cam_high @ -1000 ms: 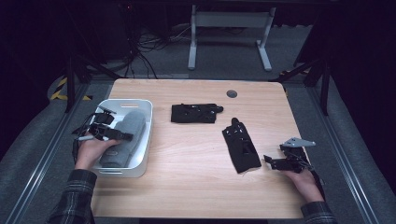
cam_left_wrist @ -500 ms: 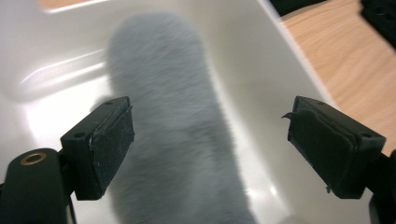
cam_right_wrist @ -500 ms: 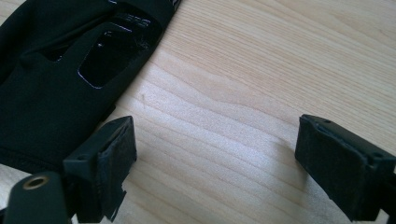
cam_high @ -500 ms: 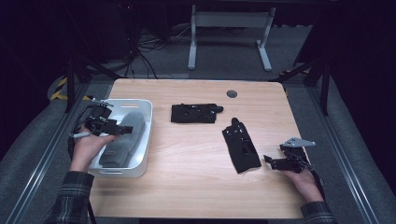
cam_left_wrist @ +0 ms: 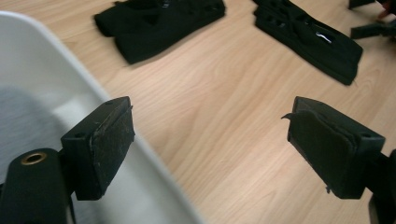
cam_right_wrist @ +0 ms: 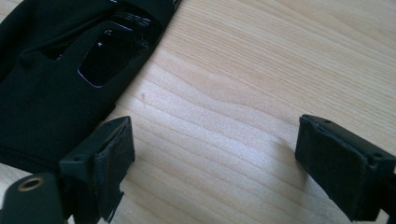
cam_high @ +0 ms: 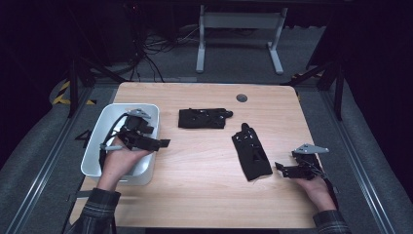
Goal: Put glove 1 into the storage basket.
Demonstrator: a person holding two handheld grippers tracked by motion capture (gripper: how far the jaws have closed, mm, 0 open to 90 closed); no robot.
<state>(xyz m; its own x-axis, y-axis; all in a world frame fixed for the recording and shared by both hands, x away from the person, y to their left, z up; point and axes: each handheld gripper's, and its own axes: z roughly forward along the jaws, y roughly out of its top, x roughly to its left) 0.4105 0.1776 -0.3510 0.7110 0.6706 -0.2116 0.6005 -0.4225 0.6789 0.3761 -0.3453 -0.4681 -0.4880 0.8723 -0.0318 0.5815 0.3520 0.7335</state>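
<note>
Two black fabric wrist braces lie on the wooden table: one point(cam_high: 202, 118) at the middle back, the other point(cam_high: 251, 152) right of centre. My left gripper point(cam_high: 163, 143) hovers over the right rim of the white bin point(cam_high: 97, 139), jaws open and empty, pointing toward the braces. In the left gripper view the bin's rim point(cam_left_wrist: 70, 65) runs past the left pad, with the back brace point(cam_left_wrist: 159, 23) and the right brace point(cam_left_wrist: 310, 39) ahead. My right gripper point(cam_high: 278, 168) rests low by the right brace's near end, open; that brace point(cam_right_wrist: 60, 74) lies beside its left pad point(cam_right_wrist: 114, 158).
A small dark round grommet point(cam_high: 241, 98) sits near the table's back edge. A grey folded item lies inside the bin point(cam_left_wrist: 28, 116). Metal desk legs point(cam_high: 238, 29) stand on the floor beyond the table. Bare wood stretches between the bin and the braces.
My left gripper has lifted out of the bin and swung right, over its right rim. The right gripper has kept still.
</note>
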